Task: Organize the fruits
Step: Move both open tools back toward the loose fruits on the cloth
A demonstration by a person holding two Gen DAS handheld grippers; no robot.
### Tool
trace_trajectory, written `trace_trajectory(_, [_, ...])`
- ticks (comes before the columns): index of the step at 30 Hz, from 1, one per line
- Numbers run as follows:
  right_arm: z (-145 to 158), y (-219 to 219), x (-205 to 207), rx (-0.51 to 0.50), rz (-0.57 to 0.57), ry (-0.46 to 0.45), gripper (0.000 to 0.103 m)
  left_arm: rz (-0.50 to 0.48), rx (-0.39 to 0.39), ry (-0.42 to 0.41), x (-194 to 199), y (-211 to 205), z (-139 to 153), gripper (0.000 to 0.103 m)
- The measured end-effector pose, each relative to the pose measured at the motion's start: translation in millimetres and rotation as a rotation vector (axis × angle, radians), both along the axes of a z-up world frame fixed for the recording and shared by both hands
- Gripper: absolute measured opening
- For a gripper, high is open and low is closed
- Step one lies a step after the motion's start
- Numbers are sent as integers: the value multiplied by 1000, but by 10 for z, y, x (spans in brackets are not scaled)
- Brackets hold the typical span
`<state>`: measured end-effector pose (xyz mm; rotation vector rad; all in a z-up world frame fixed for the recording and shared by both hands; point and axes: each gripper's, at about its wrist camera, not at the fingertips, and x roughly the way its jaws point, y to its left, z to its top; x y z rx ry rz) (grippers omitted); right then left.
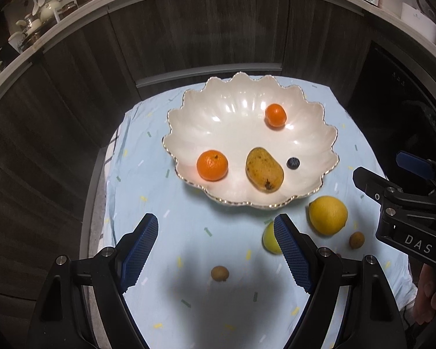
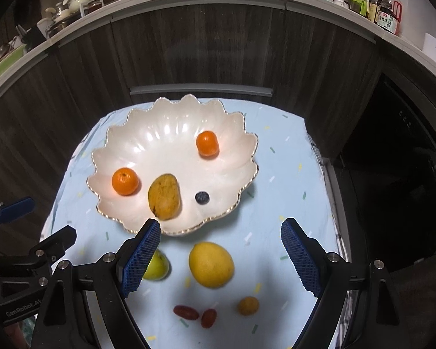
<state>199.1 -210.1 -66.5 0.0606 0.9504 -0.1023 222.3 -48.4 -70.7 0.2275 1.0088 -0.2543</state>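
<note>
Now my right gripper (image 2: 221, 250) hangs open over the big yellow lemon (image 2: 211, 264) at lower centre, outside the scalloped white bowl (image 2: 125, 145); I'd drop straight, centring it; left gripper (image 1: 215, 250) open, empty.

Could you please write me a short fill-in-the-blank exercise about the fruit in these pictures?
1. The bowl holds ___ oranges.
2. The blueberry lies ___ the bowl.
3. The lemon rests on the ___ cloth.
4. The right gripper is ___.

Missing words: two; inside; blue; open
</note>
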Motion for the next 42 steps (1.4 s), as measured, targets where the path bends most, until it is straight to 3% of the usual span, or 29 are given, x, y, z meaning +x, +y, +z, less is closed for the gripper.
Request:
trace_trajectory(23, [-447,-53,-440,-6,-1,78,85,-33,27,20,-421,-35,-416,81])
trace_trajectory(37, [-730,-22,-664,-15,2,133,79,-10,48,-30,-640,33,-647,81])
trace_trajectory(42, [-747,5,-746,-32,-16,103,76,13,51,-79,-700,70,-711,81])
